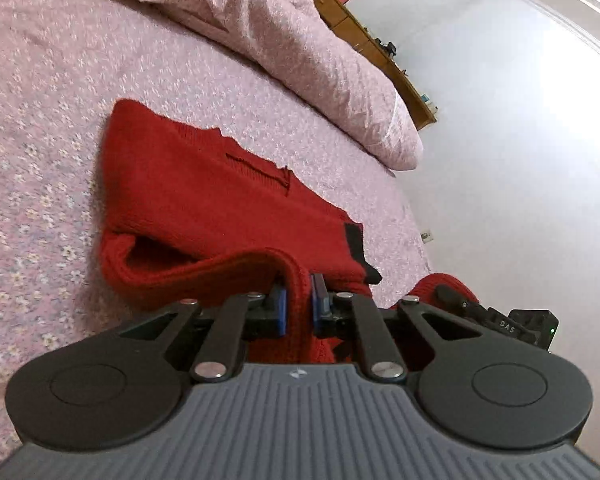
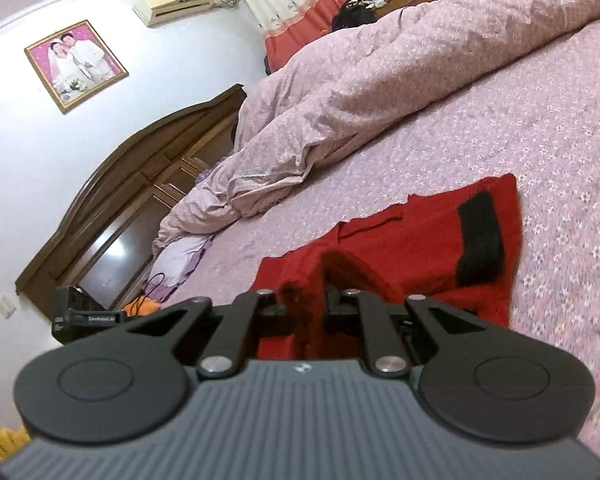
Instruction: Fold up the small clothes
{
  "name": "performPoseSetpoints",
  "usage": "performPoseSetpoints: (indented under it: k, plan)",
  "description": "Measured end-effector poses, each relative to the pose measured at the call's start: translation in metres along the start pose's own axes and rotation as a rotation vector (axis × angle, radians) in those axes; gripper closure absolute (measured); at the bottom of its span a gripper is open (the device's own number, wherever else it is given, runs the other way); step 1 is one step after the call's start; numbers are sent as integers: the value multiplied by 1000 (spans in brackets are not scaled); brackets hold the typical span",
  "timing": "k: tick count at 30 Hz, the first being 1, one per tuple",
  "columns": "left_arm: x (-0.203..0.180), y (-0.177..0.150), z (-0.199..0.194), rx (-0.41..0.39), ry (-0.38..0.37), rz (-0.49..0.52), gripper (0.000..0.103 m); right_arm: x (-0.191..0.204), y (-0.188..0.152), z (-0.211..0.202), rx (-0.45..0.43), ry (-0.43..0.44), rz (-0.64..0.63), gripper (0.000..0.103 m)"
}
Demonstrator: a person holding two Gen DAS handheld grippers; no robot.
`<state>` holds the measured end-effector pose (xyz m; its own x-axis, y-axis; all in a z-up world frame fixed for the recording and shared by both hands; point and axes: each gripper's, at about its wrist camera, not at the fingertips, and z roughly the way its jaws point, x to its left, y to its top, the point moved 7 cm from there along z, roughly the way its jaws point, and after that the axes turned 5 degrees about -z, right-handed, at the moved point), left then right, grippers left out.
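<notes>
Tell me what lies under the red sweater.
The red sweater lies on the pink floral bedspread, its near edge pinched up by the left tongs and right tongs. Whatever is beneath its flat part is covered.

On the bed (image 1: 40, 128), open flowered cover lies flat to the left of the red sweater (image 1: 204, 200) in the left wrist view, with nothing standing on it. Beyond the sweater a bare strip of cover runs up to the bunched quilt (image 1: 300, 40), which rises as a soft ridge along the far side and blocks low passage there. In the right wrist view the cover to the right of the sweater (image 2: 420, 240) is likewise flat and free. Toward the wooden headboard (image 2: 140, 184) the quilt (image 2: 340, 100) heaps higher, and pale cloth with a dark cord (image 2: 160, 280) lies by its end. The other tool (image 1: 500, 316) sits close at the sweater's near corner.
</notes>
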<state>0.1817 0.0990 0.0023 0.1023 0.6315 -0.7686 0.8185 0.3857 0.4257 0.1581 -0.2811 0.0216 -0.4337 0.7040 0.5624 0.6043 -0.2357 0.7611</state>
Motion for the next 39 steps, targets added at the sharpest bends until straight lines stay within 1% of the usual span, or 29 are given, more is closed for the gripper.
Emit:
performPoseSetpoints:
  k: [3,6,9,13,15,18,22,24,26,28,29,31,35,36,37,38,39]
  plan:
    - [2,4,2,-5,-6,-10,90,-5,-1,7,2,-16,3,92]
    - [1,15,1,-27,-5,-22,91,-10,1,6,-30,-14,28,93]
    - [-2,33,-3,-71,-8,-32,91,-13,11,4,-76,-18,41,93]
    - [-2,63,-7,-159,-14,-62,91,-18,36,2,-156,-26,54,93]
    - [6,82,2,-190,9,-106,91,-23,52,6,-192,-38,57,93]
    - [20,106,26,-193,79,-154,91,-34,71,24,-215,-70,60,93]
    - [45,126,66,-176,216,-165,91,-63,86,62,-202,-168,64,94]
    - [61,131,84,-162,277,-187,91,-83,85,83,-177,-243,73,94]
    - [77,131,97,-143,314,-212,91,-101,79,100,-144,-316,77,93]
    - [87,130,103,-134,336,-233,90,-118,68,114,-96,-385,79,92]
    - [91,130,104,-133,331,-246,90,-126,61,121,-67,-408,81,91]
    - [94,128,103,-137,313,-253,89,-137,51,126,-39,-443,99,91]
    - [88,127,94,-115,329,-204,88,-141,47,119,-66,-422,156,89]
    - [86,127,92,-117,334,-198,88,-140,47,116,-68,-425,159,84]
    - [83,127,88,-115,330,-196,86,-138,47,112,-75,-426,158,73]
    - [80,127,86,-113,318,-196,84,-136,48,107,-88,-423,151,66]
    - [76,127,85,-110,299,-199,83,-133,49,101,-103,-424,144,48]
